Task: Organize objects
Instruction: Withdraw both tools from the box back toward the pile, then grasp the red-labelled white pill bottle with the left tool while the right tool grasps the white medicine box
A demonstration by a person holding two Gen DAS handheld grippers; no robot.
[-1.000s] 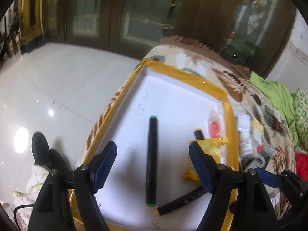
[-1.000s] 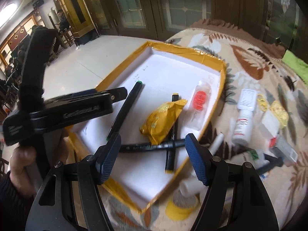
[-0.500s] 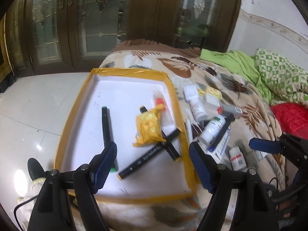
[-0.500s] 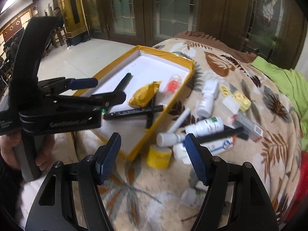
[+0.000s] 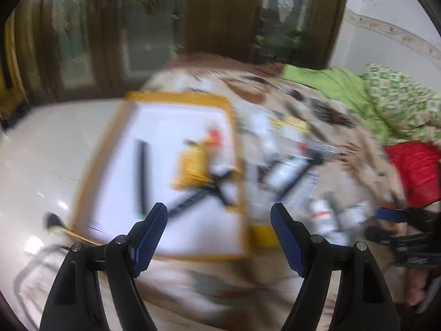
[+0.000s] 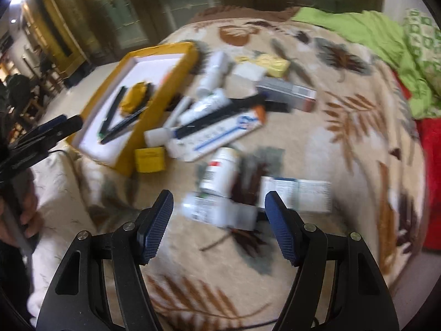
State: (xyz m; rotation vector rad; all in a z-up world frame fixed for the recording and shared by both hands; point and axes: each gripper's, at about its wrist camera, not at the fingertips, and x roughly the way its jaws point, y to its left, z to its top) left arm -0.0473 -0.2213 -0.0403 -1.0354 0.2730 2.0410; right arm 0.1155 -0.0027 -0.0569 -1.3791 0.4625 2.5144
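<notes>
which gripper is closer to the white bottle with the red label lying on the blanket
Right. The right gripper hovers open just short of the white bottle, which lies ahead between its fingers. The left gripper is off to the side, by the yellow-edged tray.

left tool (image 5: 219, 233) jaws spread, empty; right tool (image 6: 219, 220) jaws spread, empty, both angled downward

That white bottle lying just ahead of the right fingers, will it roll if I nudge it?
Probably. The white bottle looks round and lies on its side, though the soft leaf-print blanket should damp rolling. It seems rigid plastic, and may slip between the fingers.
</notes>
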